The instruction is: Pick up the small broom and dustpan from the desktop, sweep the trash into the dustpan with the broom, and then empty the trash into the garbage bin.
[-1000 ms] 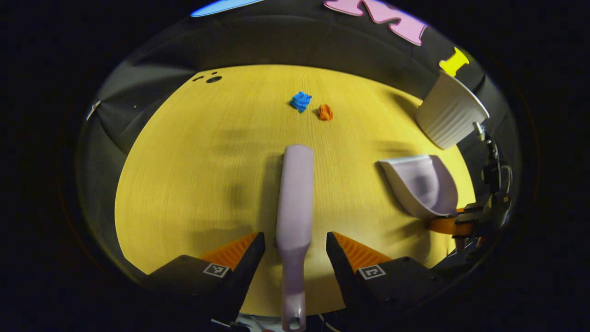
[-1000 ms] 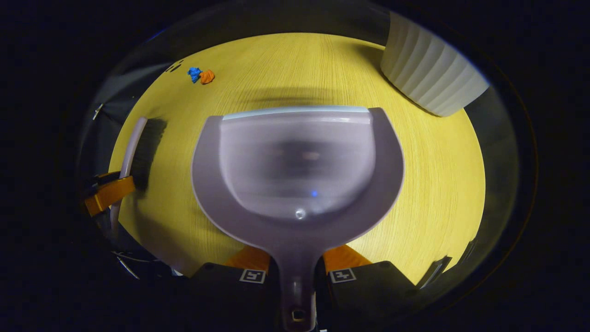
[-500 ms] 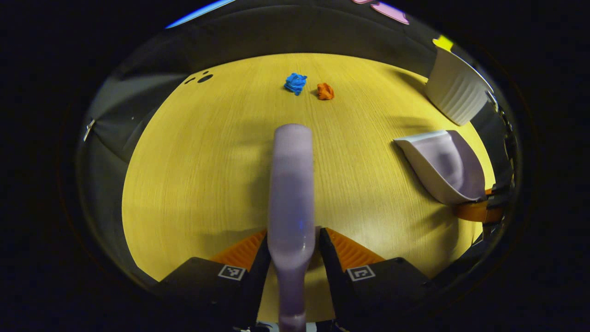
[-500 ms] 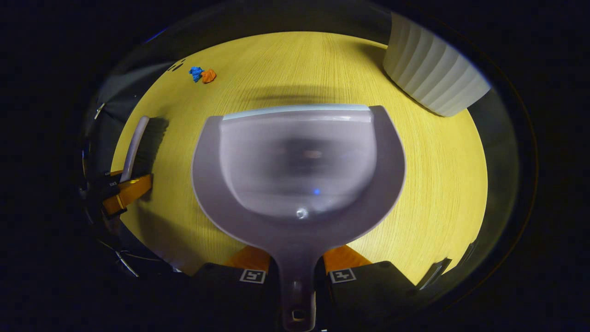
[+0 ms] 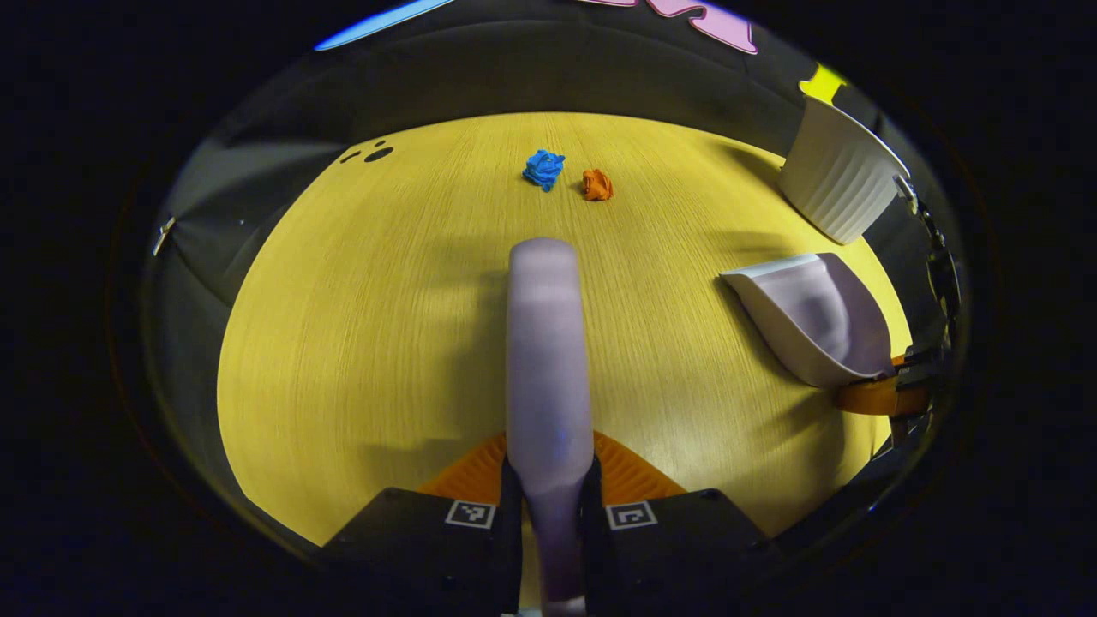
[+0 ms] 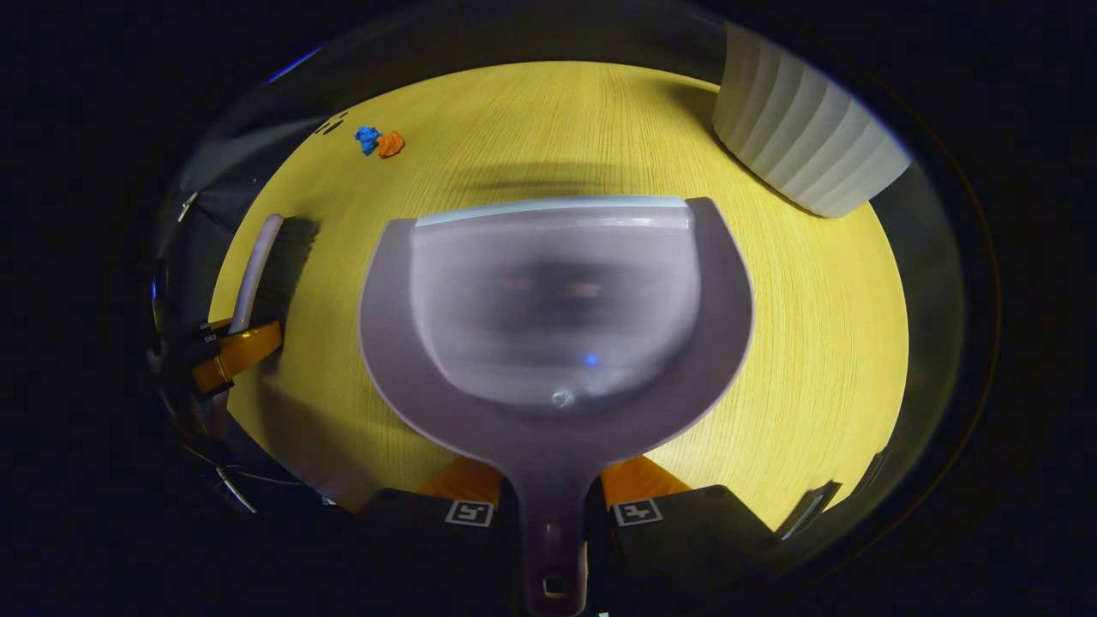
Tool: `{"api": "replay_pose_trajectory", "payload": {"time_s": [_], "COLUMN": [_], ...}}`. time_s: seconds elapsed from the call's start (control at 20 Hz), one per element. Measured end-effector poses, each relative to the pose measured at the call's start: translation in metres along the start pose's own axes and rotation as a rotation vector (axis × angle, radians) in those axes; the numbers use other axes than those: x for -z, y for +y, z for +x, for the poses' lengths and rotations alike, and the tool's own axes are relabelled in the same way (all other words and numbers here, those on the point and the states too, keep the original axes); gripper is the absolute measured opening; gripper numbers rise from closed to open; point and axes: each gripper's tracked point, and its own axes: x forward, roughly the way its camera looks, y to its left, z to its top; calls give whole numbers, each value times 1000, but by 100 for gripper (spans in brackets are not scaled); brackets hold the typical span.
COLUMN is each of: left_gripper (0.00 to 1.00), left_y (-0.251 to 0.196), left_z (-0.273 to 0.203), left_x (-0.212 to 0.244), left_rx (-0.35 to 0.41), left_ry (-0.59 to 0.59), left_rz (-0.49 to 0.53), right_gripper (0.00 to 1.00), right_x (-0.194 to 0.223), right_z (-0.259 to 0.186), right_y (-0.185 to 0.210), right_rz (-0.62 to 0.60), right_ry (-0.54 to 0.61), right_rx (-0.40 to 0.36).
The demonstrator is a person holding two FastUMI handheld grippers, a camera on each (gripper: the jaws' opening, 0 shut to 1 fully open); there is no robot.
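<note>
On the yellow worktop (image 5: 360, 326), both tools are gripping their implements by the handle. The left tool (image 5: 548, 506) is pinching the narrow neck of the small broom (image 5: 547, 343), both fingers pressing its sides, with the pale back of the head reaching forward toward the trash. The right tool (image 6: 551, 501) is clamping the stem of the dustpan (image 6: 555, 317), whose scoop is facing away with its front lip near the worktop; whether it is touching I cannot tell. The blue scrap (image 5: 543, 167) and the orange scrap (image 5: 597, 184) are lying just beside each other, well ahead of the broom, and the ribbed white garbage bin (image 5: 838, 180) is standing at the far right edge. Both implements are looking like light, stiff, smooth plastic, so they are likely to twist in a pinch if taken far from the head; holding near the neck, as now, is giving better control. The crumpled scraps are looking very light and likely to skitter, so gentle strokes seem wise.
</note>
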Motion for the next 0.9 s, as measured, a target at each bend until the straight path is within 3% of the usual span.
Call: {"api": "replay_pose_trajectory", "payload": {"time_s": [0.2,0.6,0.65,0.75,0.85,0.9], "left_gripper": [32,32,32,31,32,32], "left_y": [9,59,65,71,75,75], "left_z": [-3,16,22,33,42,45], "left_x": [-24,-101,-110,-131,-150,-158], "left_rx": [2,-66,-71,-76,-77,-70], "left_ry": [-28,-36,-30,-24,-18,-12], "left_rz": [-89,52,60,95,145,169], "right_gripper": [36,36,40,31,40,39], "right_x": [1,-2,-6,-15,-24,-31], "right_z": [0,1,-2,-7,-13,-15], "right_y": [-3,-5,-9,-11,-15,-17], "right_rz": [-23,-100,-122,-151,-205,-231], "right_ry": [-9,-5,-6,-11,-22,-31], "right_rx": [-3,-24,-25,-36,-39,-36]}}
